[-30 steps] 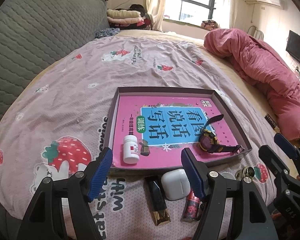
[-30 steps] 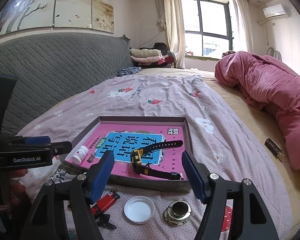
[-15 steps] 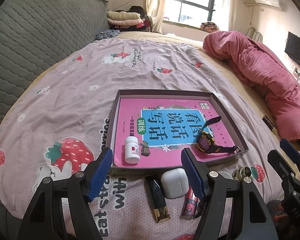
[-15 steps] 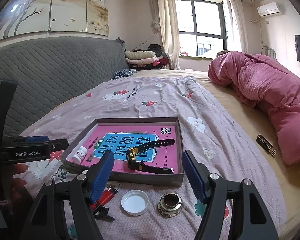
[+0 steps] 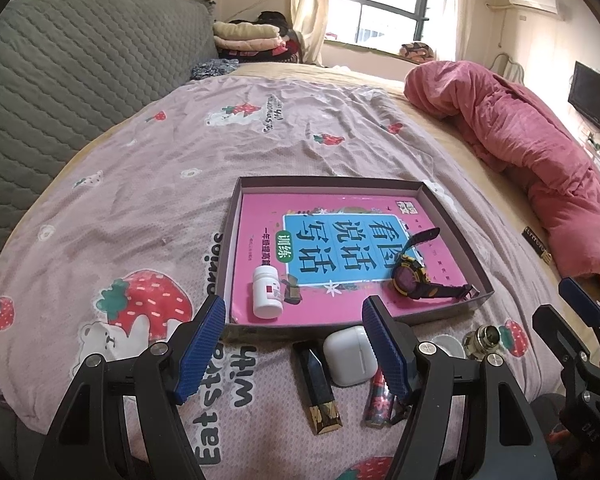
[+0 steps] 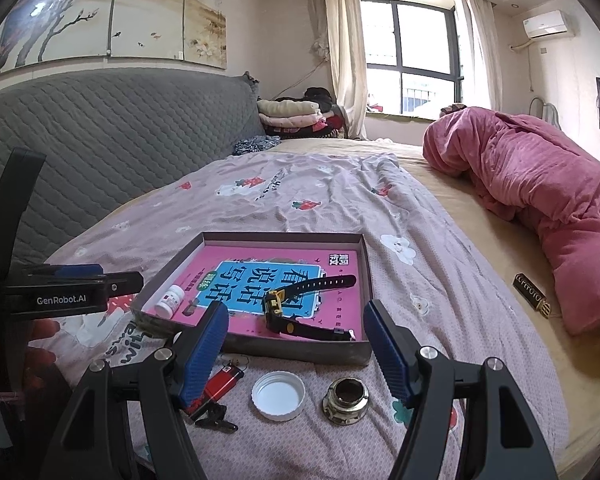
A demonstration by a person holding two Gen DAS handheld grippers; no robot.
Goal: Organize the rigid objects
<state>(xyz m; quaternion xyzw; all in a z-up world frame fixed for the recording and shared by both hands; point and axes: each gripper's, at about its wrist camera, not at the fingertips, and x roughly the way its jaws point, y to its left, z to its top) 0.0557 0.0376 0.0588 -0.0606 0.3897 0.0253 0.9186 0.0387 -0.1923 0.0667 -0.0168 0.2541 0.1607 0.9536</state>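
A shallow brown tray (image 5: 332, 182) (image 6: 300, 350) on the bed holds a pink book (image 5: 340, 240), a white pill bottle (image 5: 266, 290) (image 6: 170, 301) and a black and yellow watch (image 5: 414, 276) (image 6: 300, 308). In front of it lie a white earbud case (image 5: 348, 354), a black and gold lipstick (image 5: 318, 392), a red lighter (image 6: 220, 384), a white lid (image 6: 278, 395), a metal nut (image 6: 346, 400) and a black clip (image 6: 216, 420). My left gripper (image 5: 294, 350) and right gripper (image 6: 296, 354) are open and empty, just short of these items.
A pink quilt (image 6: 540, 184) lies along the right of the bed. A small black and gold bar (image 6: 532, 294) lies beside it. A grey padded headboard (image 6: 100, 128) runs along the left. Folded clothes (image 6: 296, 114) are stacked at the far end.
Both grippers have drawn back and up a little from the tray, so more of the loose items in front of it show. Nothing was picked up.
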